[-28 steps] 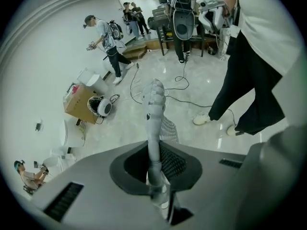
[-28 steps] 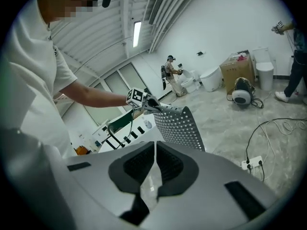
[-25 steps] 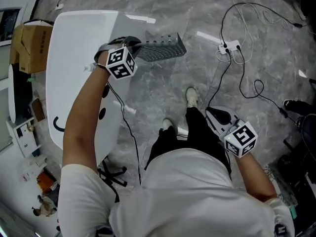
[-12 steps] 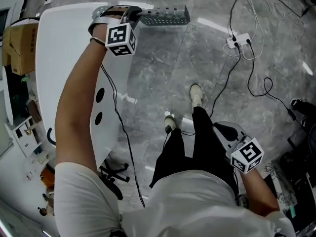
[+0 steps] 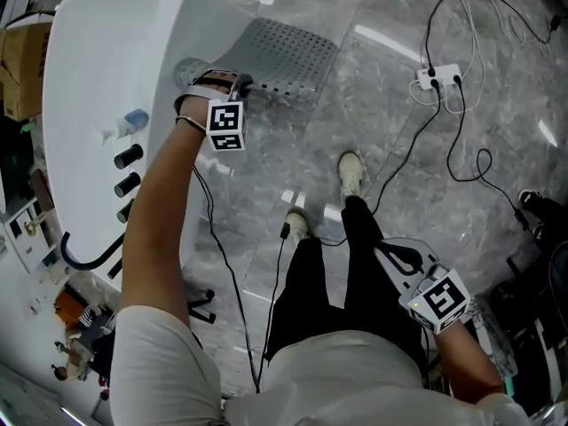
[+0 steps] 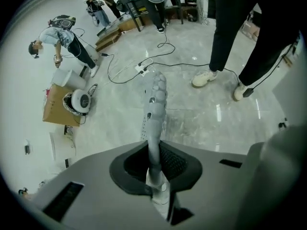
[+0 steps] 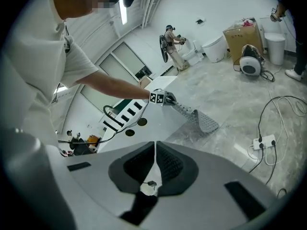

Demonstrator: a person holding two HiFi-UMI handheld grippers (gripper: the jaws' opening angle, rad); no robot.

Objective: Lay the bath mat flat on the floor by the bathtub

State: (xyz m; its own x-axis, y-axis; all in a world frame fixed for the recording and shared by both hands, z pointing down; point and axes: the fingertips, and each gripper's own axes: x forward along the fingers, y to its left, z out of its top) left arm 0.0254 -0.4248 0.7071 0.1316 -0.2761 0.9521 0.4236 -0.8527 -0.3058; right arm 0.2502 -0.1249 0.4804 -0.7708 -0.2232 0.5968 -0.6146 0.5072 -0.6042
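The grey perforated bath mat (image 5: 286,53) hangs over the marble floor beside the white bathtub (image 5: 106,69), its broad face turned up. My left gripper (image 5: 241,83) is shut on the mat's near edge, close to the tub's rim. In the left gripper view the mat (image 6: 154,104) runs edge-on out from between the closed jaws of the left gripper (image 6: 153,152). My right gripper (image 5: 397,256) is held low by the person's right leg, shut with nothing in it. The right gripper view looks past the right gripper (image 7: 154,150) to the mat (image 7: 202,120) and the tub (image 7: 144,116).
A white power strip (image 5: 441,76) with looping cables lies on the floor at the far right. The person's feet (image 5: 351,174) stand mid-floor. Dark bottles (image 5: 129,156) and a black faucet (image 5: 84,254) sit on the tub's end. A cardboard box (image 5: 19,56) stands beyond the tub.
The left gripper has come down and back from the tub's far end, and the mat has swung from edge-on to show its broad face. The right gripper stays by the leg.
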